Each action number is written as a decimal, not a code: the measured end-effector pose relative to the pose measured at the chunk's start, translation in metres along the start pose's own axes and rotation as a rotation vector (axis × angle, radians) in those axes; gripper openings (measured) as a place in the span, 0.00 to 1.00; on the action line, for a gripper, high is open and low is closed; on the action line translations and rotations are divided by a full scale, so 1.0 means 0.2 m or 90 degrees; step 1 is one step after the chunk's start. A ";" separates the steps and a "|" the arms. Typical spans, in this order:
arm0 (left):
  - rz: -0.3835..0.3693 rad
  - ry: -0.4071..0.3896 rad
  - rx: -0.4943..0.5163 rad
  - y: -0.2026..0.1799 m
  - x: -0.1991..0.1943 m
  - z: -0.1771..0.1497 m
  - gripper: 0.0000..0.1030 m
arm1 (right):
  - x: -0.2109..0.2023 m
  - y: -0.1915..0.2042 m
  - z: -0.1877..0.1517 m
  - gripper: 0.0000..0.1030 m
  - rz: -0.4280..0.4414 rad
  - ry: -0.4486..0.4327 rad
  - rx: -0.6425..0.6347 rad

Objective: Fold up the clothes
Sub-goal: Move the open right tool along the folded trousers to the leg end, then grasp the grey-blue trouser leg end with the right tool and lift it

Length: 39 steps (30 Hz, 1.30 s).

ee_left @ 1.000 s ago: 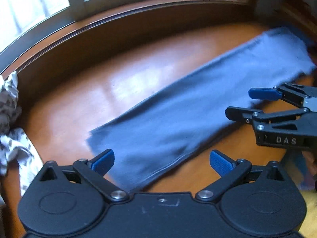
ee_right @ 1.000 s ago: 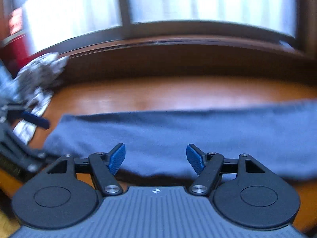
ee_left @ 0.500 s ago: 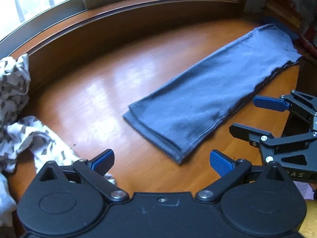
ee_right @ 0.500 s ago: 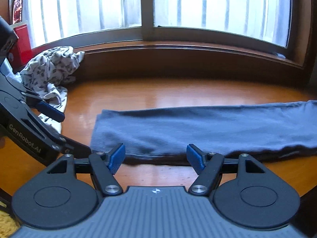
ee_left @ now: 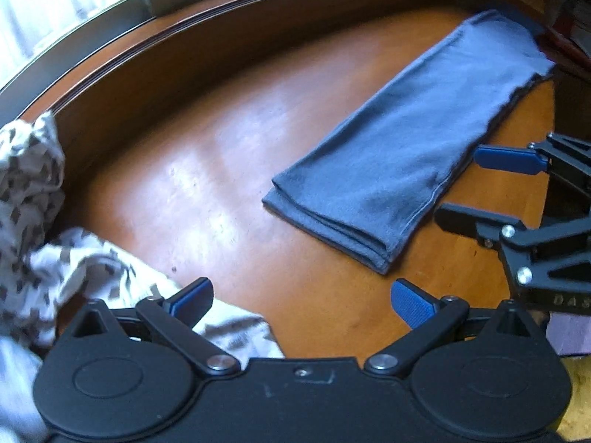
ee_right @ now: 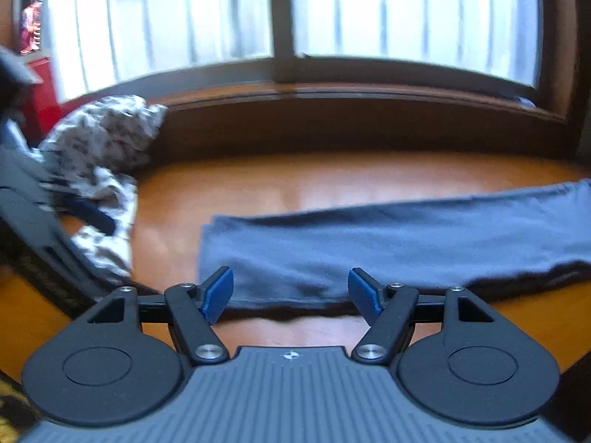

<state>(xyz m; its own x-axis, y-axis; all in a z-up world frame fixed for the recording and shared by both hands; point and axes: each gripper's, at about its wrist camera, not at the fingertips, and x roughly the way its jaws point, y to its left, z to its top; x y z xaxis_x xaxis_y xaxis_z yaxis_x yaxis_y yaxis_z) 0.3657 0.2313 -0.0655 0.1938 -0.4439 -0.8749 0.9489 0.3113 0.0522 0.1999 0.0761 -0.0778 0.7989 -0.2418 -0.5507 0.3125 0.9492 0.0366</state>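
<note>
the left gripper [ee_left: 301, 301] stands wide open and empty over the wooden table [ee_left: 207, 184], its left finger above the edge of a crumpled patterned cloth [ee_left: 33, 192]. the right gripper [ee_right: 291, 291] is also spread wide with nothing between its pads, hovering just over the near hem of the blue garment [ee_right: 388, 243]. that garment lies flat on the table, folded into a long narrow strip, well apart from the patterned cloth. beyond the table runs a wooden sill [ee_right: 351, 96] under a bright window [ee_right: 406, 11].

Window [ee_right: 280, 11] backlight, perhaps slight blur
</note>
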 end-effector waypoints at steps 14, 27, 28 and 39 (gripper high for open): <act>-0.043 0.020 0.019 0.28 0.07 -0.07 1.00 | 0.22 0.27 0.04 0.62 -0.010 0.048 -0.015; -0.044 0.011 0.016 0.30 0.05 -0.09 1.00 | 0.30 0.31 0.01 0.13 -0.027 0.075 -0.053; -0.041 0.012 0.017 0.30 0.05 -0.09 1.00 | 0.30 0.28 0.02 0.13 -0.020 0.078 -0.019; -0.002 -0.019 0.044 0.22 -0.01 0.01 1.00 | 0.09 0.04 0.08 0.12 0.091 0.027 0.227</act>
<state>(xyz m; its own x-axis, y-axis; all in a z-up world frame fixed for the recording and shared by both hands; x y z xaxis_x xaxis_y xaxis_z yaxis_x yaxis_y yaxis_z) 0.4078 0.2434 -0.0611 0.1964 -0.4695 -0.8608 0.9644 0.2512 0.0830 0.2250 0.0754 -0.0743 0.8277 -0.0969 -0.5527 0.3647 0.8415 0.3986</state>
